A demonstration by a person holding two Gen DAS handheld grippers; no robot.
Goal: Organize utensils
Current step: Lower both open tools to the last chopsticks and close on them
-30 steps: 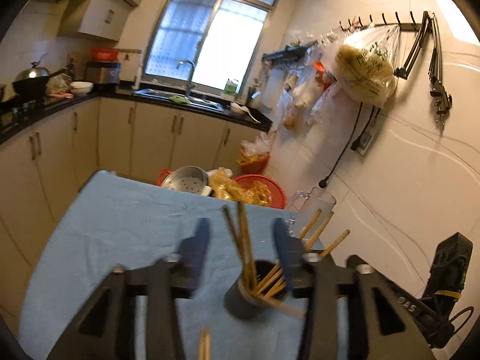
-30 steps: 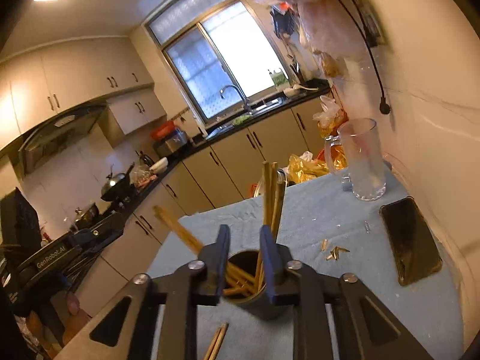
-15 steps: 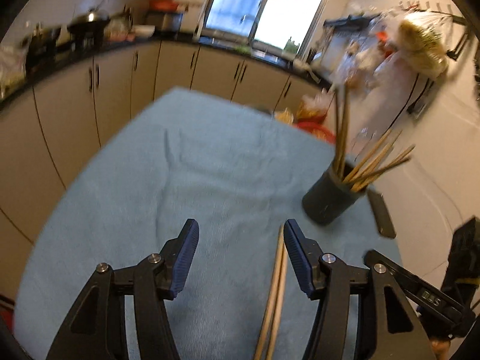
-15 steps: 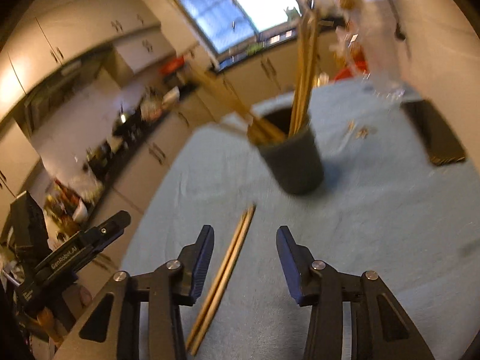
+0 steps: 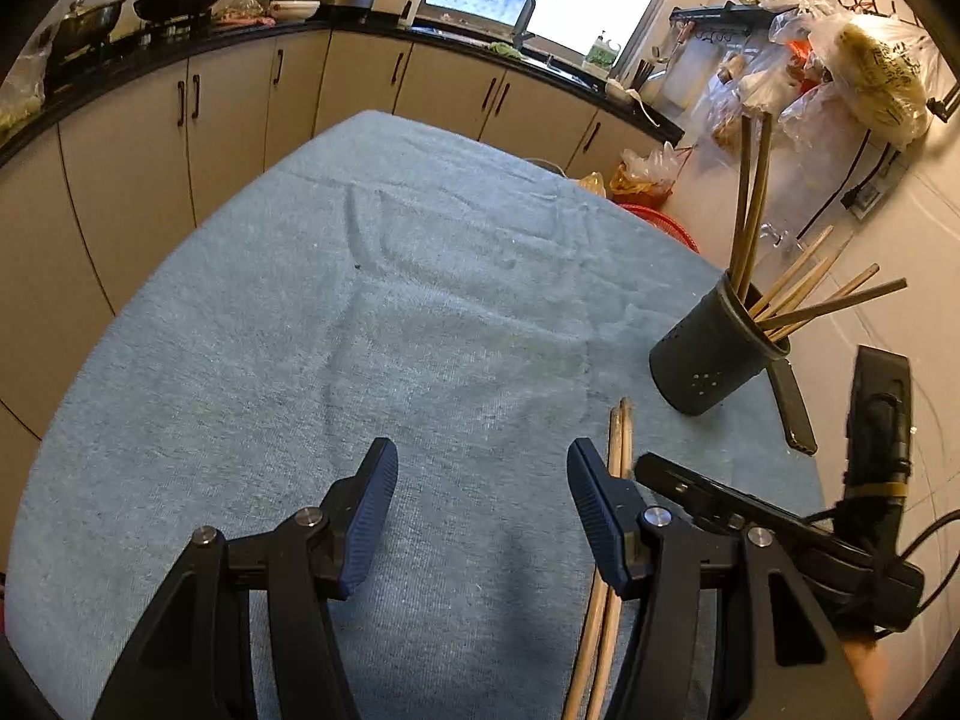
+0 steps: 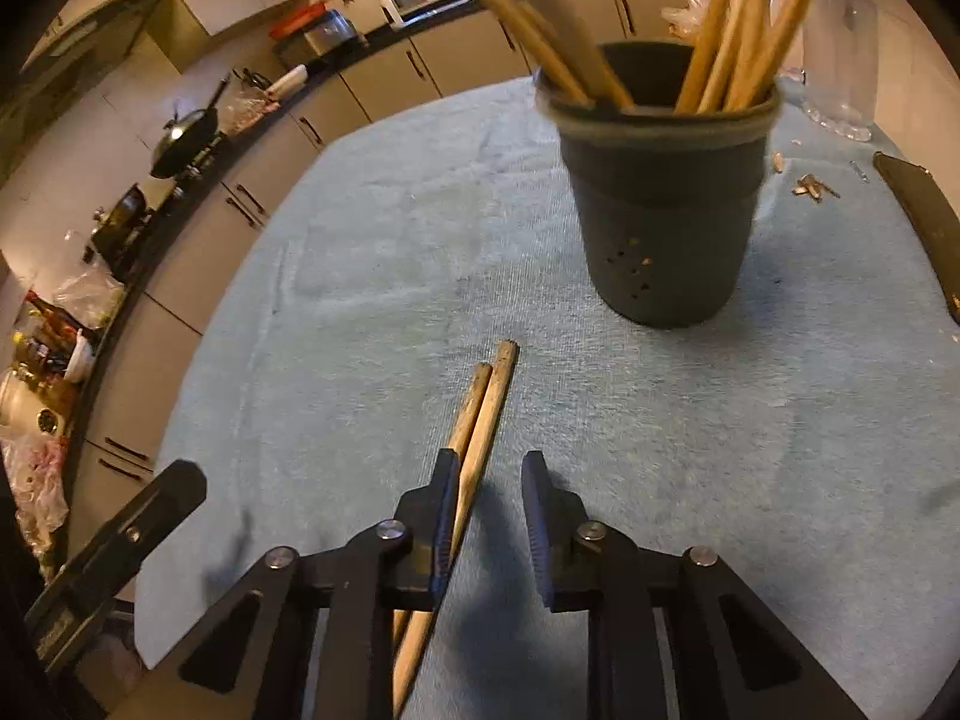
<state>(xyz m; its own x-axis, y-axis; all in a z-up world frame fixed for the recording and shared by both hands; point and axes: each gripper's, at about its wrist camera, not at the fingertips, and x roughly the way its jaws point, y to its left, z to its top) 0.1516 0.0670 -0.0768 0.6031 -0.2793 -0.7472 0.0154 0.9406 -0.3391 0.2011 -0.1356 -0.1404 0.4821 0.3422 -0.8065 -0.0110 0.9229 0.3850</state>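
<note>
right wrist view: the right tongs [image 6: 489, 525], just closing but not yet pinching, straddle two light, stiff chopsticks [image 6: 480, 414] on the bench [image 6: 750, 450] at lower centre; best taken mid-shaft.

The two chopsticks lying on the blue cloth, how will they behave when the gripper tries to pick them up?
The chopsticks look like stiff wood, so probably no flexing. Thin and round, lying side by side, they may roll apart or slip from a pinch. The towel under them likely damps rolling.

Left gripper [image 5: 483, 516] angled downward, jaws spread wide with nothing between them, right gripper [image 6: 491, 525] angled downward, jaws narrow, just closing further, not yet clamped
</note>
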